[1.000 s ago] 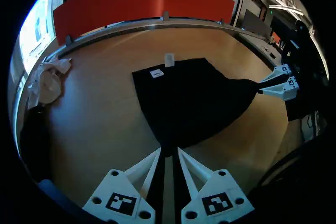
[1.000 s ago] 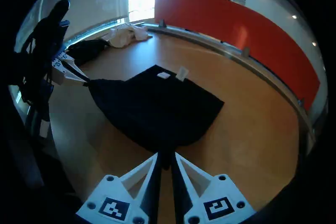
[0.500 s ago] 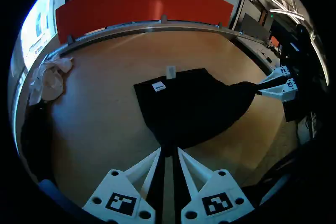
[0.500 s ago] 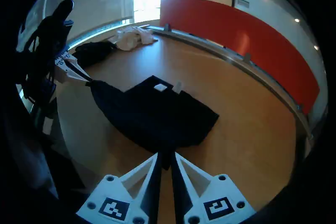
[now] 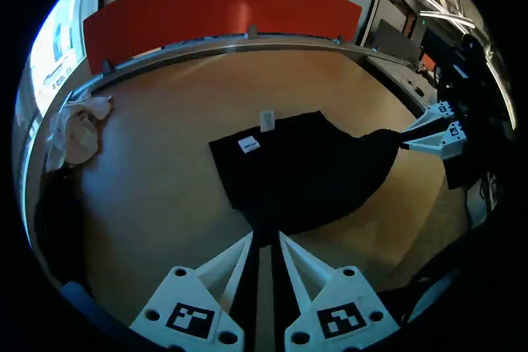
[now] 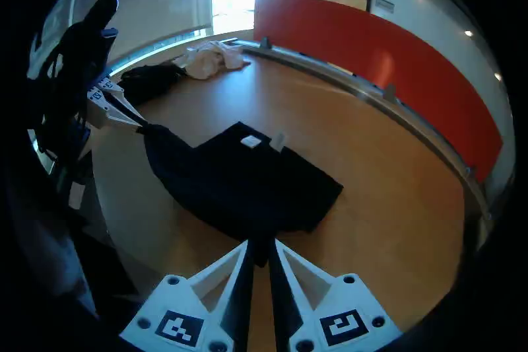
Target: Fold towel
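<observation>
My left claw [image 5: 265, 236] is pinched together on one near corner of the black towel [image 5: 303, 167], and my right claw [image 6: 259, 246] is clamped the same way on the other near corner, the dark cloth caught between each pair of fingers. The towel's near edge hangs between my two claws, while its far part, with a small white tag [image 5: 249, 144] on it, lies flat on the wooden surface [image 5: 165, 174]. A pale crumpled cloth [image 5: 76, 131] sits well apart at the surface's far edge, below a red panel [image 5: 224, 8].
</observation>
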{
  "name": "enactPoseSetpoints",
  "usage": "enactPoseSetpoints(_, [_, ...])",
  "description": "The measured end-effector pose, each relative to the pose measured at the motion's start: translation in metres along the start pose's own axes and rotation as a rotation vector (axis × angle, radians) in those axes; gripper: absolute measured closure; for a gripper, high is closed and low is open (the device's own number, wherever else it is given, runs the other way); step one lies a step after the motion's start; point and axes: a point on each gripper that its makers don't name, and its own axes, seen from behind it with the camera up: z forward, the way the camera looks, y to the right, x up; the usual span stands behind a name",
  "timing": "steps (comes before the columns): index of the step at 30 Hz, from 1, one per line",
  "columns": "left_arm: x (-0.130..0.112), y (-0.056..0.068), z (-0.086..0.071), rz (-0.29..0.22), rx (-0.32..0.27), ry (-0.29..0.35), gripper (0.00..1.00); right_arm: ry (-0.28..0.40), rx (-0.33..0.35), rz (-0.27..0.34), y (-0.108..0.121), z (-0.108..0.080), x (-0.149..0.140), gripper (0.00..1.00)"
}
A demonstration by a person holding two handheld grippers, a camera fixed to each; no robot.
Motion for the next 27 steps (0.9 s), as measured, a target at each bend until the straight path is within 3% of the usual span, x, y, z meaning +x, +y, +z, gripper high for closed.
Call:
enactPoseSetpoints(14, [0.029, -0.02, 0.032, -0.01, 0.017, 0.028, 0.88, -0.028, -0.031, 0.03, 0.034, 0.029, 0.004, 0.86])
enactPoseSetpoints(27, [0.057, -0.041, 0.076, -0.017, 0.029, 0.027, 0.88, -0.057, -0.064, 0.071, 0.074, 0.069, 0.011, 0.86])
